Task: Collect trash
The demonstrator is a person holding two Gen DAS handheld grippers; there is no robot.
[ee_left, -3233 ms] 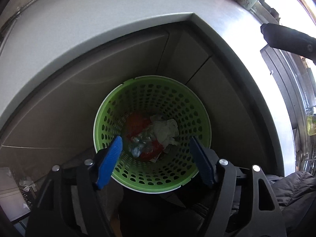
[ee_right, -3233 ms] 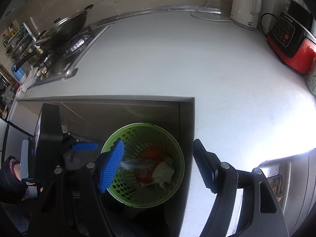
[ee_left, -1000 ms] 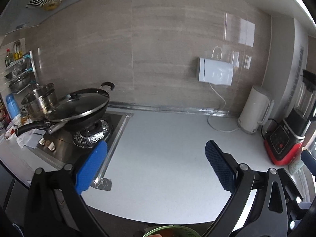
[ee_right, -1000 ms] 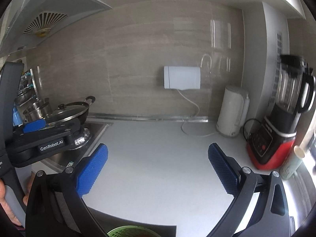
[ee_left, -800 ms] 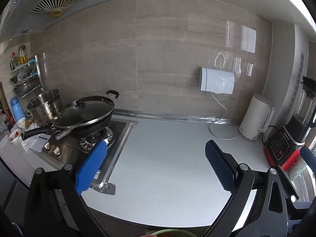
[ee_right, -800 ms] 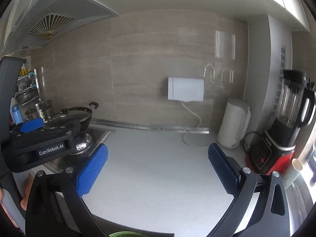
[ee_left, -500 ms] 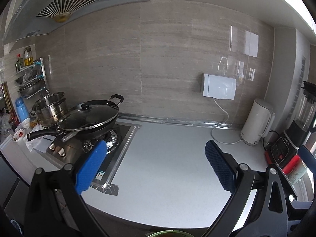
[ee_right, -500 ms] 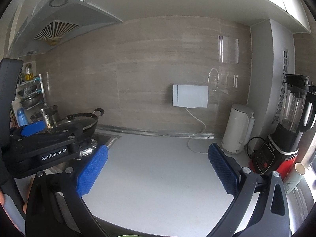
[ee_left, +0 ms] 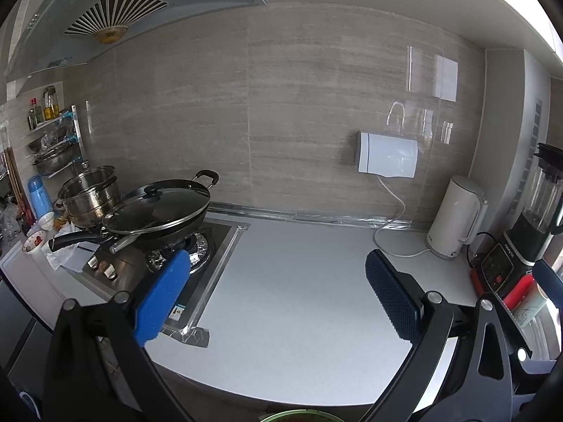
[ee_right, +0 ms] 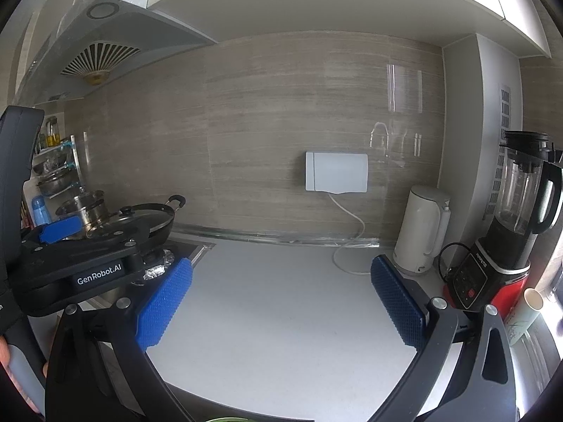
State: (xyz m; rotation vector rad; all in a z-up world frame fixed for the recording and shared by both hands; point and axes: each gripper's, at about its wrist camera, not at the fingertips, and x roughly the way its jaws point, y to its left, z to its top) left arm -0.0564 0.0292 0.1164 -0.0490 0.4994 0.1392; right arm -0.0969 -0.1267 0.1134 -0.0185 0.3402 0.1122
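Observation:
My left gripper (ee_left: 276, 283) is open and empty, held above the white countertop (ee_left: 299, 299) and facing the wall. My right gripper (ee_right: 279, 286) is open and empty too, also over the countertop (ee_right: 281, 302). The left gripper's body shows at the left of the right wrist view (ee_right: 81, 263). Only the rim of the green trash basket (ee_left: 302, 416) peeks in at the bottom edge of the left wrist view, below the counter's front edge. It also shows as a sliver in the right wrist view (ee_right: 225, 419). No loose trash is in view on the counter.
A gas stove with a lidded black wok (ee_left: 158, 211) and a steel pot (ee_left: 88, 197) stands at the left. A white kettle (ee_left: 457, 225), a red-based blender (ee_left: 520, 246) and a paper cup (ee_right: 524, 313) stand at the right. A white wall box (ee_right: 336, 172) with a cable hangs behind.
Both grippers have risen from over the green basket under the counter to face the wall. In the last second both views tilted slightly further up; the jaws stayed open.

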